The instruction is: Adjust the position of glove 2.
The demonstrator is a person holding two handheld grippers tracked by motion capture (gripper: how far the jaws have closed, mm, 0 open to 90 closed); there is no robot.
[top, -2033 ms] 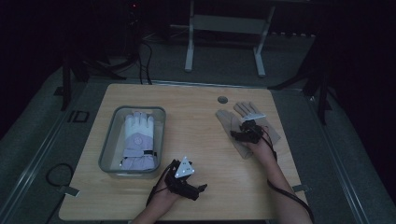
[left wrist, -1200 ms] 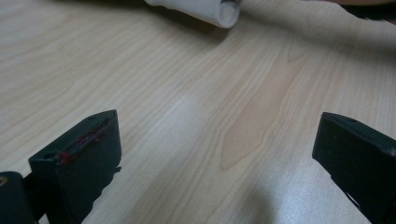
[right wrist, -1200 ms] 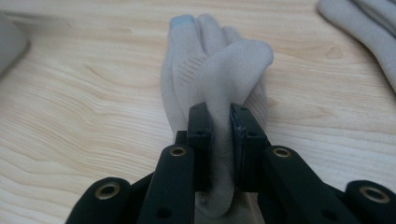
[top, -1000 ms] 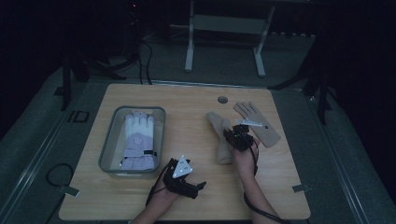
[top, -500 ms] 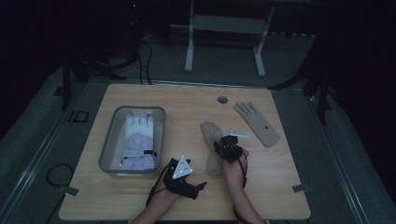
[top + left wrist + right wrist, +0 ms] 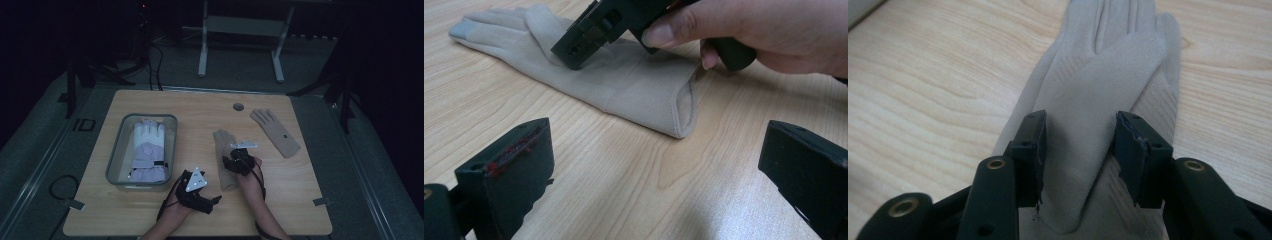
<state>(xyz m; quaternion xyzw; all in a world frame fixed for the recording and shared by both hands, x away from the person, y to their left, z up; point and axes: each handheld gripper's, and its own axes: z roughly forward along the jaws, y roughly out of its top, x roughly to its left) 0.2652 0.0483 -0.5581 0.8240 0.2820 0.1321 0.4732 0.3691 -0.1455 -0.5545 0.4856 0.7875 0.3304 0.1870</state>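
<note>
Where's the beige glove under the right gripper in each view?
High view: beige glove right of centre on the table.
Left gripper view: upper middle, cuff nearest.
Right gripper view: centre, running up between the jaws.
Shared landmark: right gripper over it.

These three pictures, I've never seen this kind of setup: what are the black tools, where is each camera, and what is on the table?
A person sits at a wooden table holding a two-jaw hand tool in each hand. The high view looks down from above them. The other two views come from cameras riding on each tool, looking along its black jaws.

The left gripper rests near the table's front edge, jaws wide apart, nothing between them. The right gripper stands over a beige glove lying mid-table. Its jaws have just been opening, with a fold of the glove between them, seemingly let go. A second beige glove lies farther right. A clear bin on the left holds a white glove.
</note>
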